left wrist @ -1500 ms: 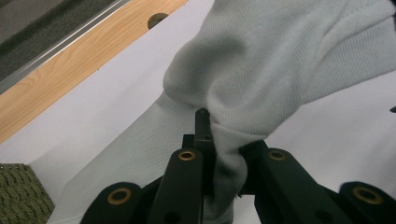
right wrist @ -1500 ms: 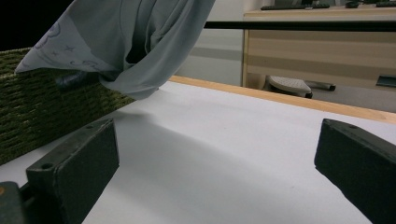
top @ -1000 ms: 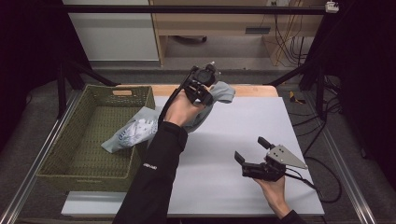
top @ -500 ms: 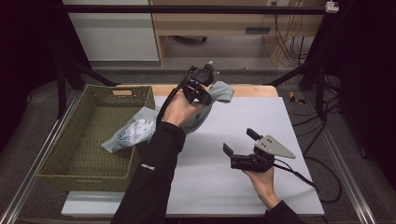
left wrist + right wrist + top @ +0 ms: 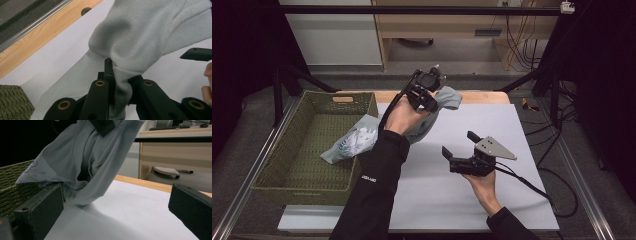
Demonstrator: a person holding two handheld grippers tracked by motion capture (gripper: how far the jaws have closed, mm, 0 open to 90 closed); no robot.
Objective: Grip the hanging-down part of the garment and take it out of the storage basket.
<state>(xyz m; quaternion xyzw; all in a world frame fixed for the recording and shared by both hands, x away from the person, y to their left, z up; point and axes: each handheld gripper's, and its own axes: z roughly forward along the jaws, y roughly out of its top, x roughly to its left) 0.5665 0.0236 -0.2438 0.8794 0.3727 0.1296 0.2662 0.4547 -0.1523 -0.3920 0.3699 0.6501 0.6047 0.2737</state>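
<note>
Our right gripper [image 5: 458, 145] has slid left across the surface [image 5: 512, 130] since a second ago, closing in on the hanging cloth, while our left gripper [image 5: 426, 92] has stayed where it was. We count one garment [image 5: 357, 140] here, a pale grey-blue piece with a faint print. It is lifted at one end by the left gripper and trails down over the rim of the one woven green basket [image 5: 287, 165], so part of it lies inside the basket and part hangs above the white surface.

In the left gripper view the two fingers [image 5: 100, 92] are clamped tight on a bunched fold of the garment [image 5: 140, 37], ribbed fabric squeezed between them, with the wooden edge of the surface [image 5: 37, 40] beyond.

In the right gripper view our two fingers [image 5: 40, 210] stand wide apart with nothing between them. The draped garment [image 5: 85, 165] hangs just ahead, its lowest fold near the left-hand finger and almost brushing the white surface [image 5: 125, 215]; we cannot tell whether cloth and finger touch. The basket [image 5: 15, 182] sits behind it.

That makes two grippers, one garment, one basket, and one grey three-cornered plate [image 5: 494, 148] riding on top of the right gripper.
</note>
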